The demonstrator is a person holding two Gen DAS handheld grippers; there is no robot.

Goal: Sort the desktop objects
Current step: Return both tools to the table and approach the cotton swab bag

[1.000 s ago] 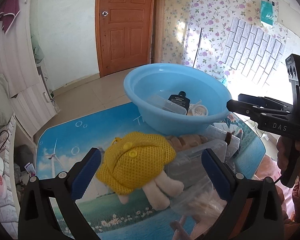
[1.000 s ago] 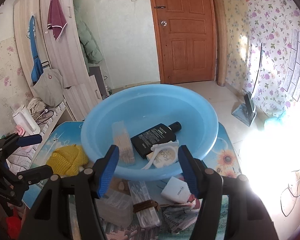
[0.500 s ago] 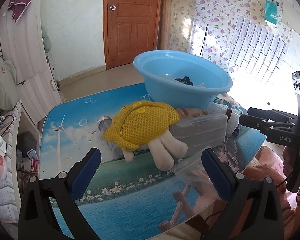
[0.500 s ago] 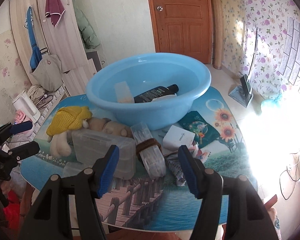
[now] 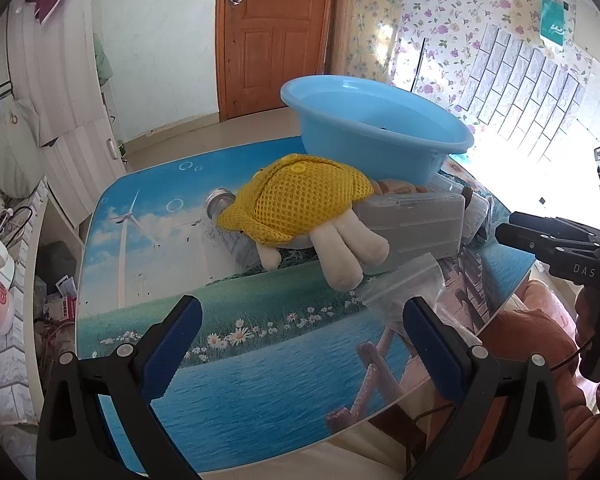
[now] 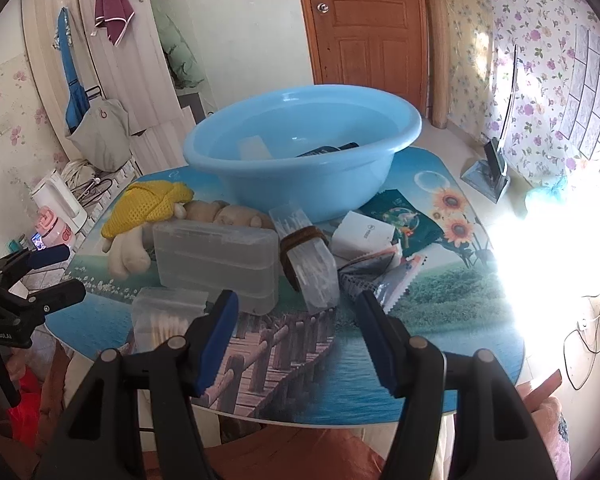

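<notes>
left gripper (image 5: pixel 300 336): mine, spread wide, nothing between the pads, just tabletop under it. It has pulled back and dropped lower than a second ago, when it hung right over the toy.

right gripper (image 6: pixel 296 340): about half spread, empty too. Same story: a second ago I was looking straight down into the basin, now I'm back at the near edge of the table.

basin (image 6: pixel 300 168): blue, straight ahead of my right tool at the far side of the table (image 6: pixel 440 320). A dark bottle and a clear flat piece already lie inside, so some sorting looks done.

plush toy (image 5: pixel 300 216): yellow mesh top, pale legs pointing toward my left tool, ahead and a bit right of it, leaning against the clear box.

clear box (image 6: pixel 216 260): big translucent case, just ahead and left of my right tool, touching the toy.

cotton swab tub (image 6: pixel 168 316): right beside my right tool's left finger, nearest thing to grab.

strapped clear pack (image 6: pixel 308 260): just ahead between my right fingers, brown band around it.

zip bag (image 5: pixel 404 284): clear, just ahead of my left tool's right finger.

what changed: both tools backed off from the basin and came down toward the pile.

my read: a drop-off looks finished and I'm lining up the next pick. Plenty left on the table.
</notes>
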